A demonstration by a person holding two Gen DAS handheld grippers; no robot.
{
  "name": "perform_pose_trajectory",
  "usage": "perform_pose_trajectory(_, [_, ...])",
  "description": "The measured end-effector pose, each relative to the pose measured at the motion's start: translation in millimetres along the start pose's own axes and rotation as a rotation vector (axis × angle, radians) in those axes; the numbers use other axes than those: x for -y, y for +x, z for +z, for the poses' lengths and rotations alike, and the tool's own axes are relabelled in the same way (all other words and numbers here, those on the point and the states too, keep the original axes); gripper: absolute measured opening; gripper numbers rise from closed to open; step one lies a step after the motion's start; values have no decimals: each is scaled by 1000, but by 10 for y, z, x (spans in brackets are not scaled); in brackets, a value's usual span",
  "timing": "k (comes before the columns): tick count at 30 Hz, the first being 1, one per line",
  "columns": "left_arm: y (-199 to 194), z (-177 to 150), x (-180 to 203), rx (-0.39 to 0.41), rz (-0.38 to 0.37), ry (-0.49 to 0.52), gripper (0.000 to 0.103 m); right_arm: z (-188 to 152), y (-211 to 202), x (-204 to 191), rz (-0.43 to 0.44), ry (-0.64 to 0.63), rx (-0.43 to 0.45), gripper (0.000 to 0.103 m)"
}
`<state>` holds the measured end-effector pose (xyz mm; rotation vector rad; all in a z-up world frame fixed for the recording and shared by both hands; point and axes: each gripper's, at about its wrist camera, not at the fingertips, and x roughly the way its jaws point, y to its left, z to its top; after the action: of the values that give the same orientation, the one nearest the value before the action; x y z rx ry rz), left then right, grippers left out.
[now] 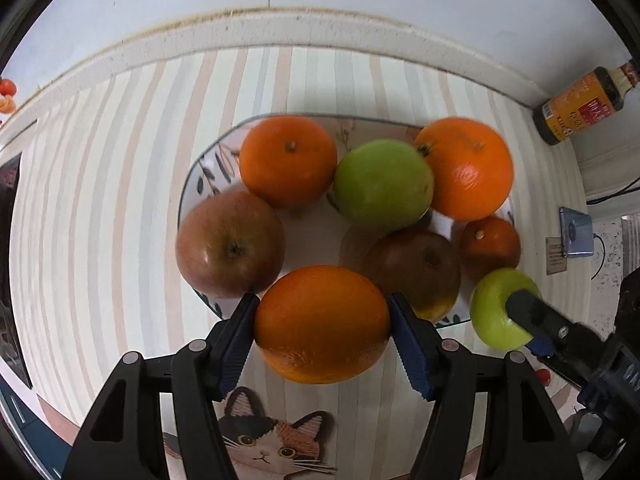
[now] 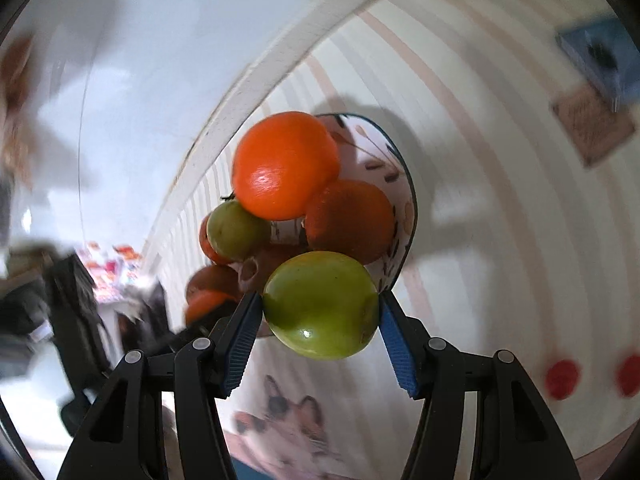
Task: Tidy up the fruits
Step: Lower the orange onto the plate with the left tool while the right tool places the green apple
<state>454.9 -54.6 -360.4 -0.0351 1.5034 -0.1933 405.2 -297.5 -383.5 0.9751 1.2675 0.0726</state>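
On the left of the plate (image 1: 208, 168), a russet-red apple (image 1: 230, 244) sits at the rim, with a tangerine (image 1: 288, 160) showing its stem button just behind it. Nearer the camera, the left claw (image 1: 322, 326) pinches a large orange (image 1: 322, 324) between its blue ribbed pads (image 1: 236, 344), one pad pressed to each side; the fruit is smooth, evenly orange and faintly dimpled, held over the plate's near rim and the striped cloth of the desk (image 1: 120, 200), above a printed cat (image 1: 272, 444). Further right, in the plate, a green apple (image 1: 382, 184) leans against a bigger orange fruit (image 1: 466, 168), with a dark brownish apple (image 1: 416, 268) and a small dark tangerine (image 1: 490, 248) in front of them. At the plate's right edge the right claw (image 2: 321, 306) grips a second green apple (image 2: 320, 304), its pads tight on both flanks; the skin is yellow-green and glossy, with one bright highlight low down. From the left wrist view that apple (image 1: 500, 312) hangs just off the plate's rim. A bottle (image 1: 580, 104) with an orange label lies far right by the wall.
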Motion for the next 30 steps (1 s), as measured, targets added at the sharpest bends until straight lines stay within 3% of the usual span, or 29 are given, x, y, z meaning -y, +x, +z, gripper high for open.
perform_pose_trajectory(5, [53,1,-31,-2,-10,-35,64,-40,107,48,48,95,3,62])
perform_pose_trajectory(17, [48,21,-53,-23,-7,-27,64,-48,142,199,61,180,11,67])
perform_pose_trajectory(30, [53,22,-10,-46,-2,-31,64,-71,137,247,77,195,-9,72])
